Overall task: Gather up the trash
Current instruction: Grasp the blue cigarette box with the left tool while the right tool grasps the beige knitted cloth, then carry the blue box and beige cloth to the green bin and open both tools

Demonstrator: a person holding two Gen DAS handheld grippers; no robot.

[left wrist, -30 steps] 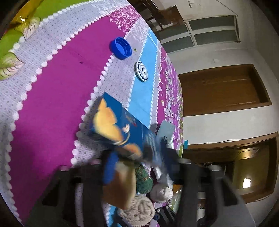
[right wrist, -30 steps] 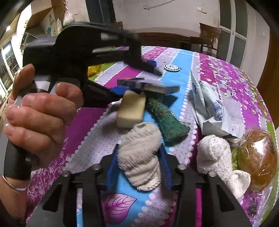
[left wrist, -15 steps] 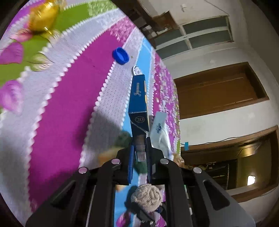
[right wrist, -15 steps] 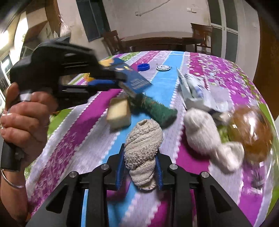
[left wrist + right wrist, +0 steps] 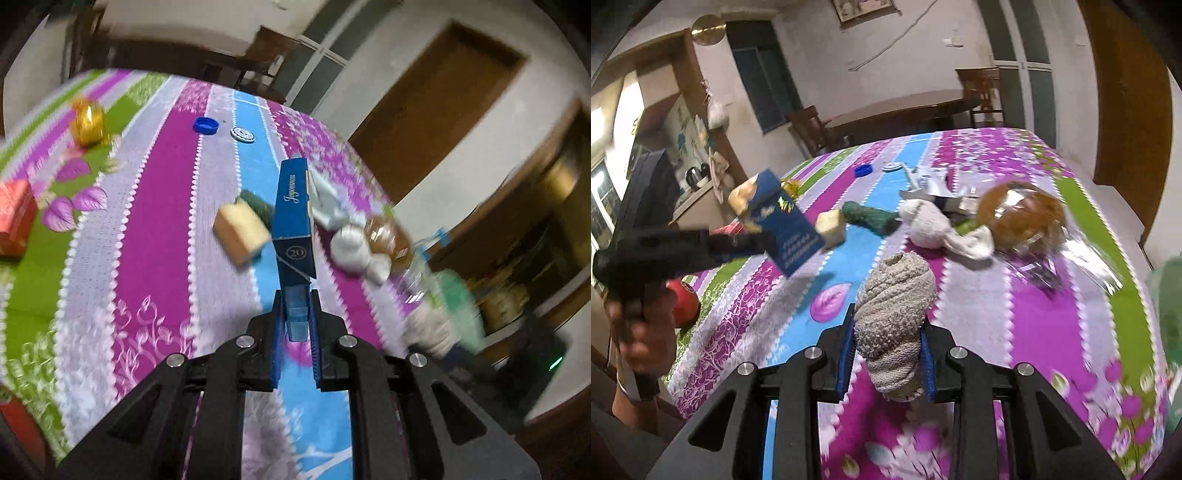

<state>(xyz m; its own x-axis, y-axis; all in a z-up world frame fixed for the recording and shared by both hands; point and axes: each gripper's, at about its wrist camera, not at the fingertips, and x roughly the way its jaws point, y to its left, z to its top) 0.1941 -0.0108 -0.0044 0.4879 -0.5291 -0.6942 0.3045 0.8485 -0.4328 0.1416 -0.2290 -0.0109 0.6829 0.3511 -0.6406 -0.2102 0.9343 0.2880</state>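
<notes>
My left gripper (image 5: 295, 314) is shut on a flat blue carton (image 5: 293, 218), held edge-on above the striped tablecloth (image 5: 159, 229). The right wrist view shows the same carton (image 5: 786, 229) in the air at the left, with a hand on the left gripper's handle. The right gripper (image 5: 888, 332) is shut on a rolled beige cloth (image 5: 895, 295), lifted off the table. On the cloth lie a yellow sponge (image 5: 831, 225), a green scrubber (image 5: 871, 218), a white rag (image 5: 934, 225), a brown bun in clear wrap (image 5: 1021, 214) and a crumpled white wrapper (image 5: 931, 184).
A blue cap (image 5: 205, 125) and a round lid (image 5: 242, 133) lie at the far end. A gold wrapper (image 5: 86, 120) and a red box (image 5: 13, 218) sit at the left. A red round thing (image 5: 683, 299) is near the left edge. Something pale green (image 5: 1167, 314) blurs at the right.
Both grippers have pulled back and risen from the pile. The left one closed on the blue carton and rolled, turning it edge-on. The right one carries the beige cloth with it.
</notes>
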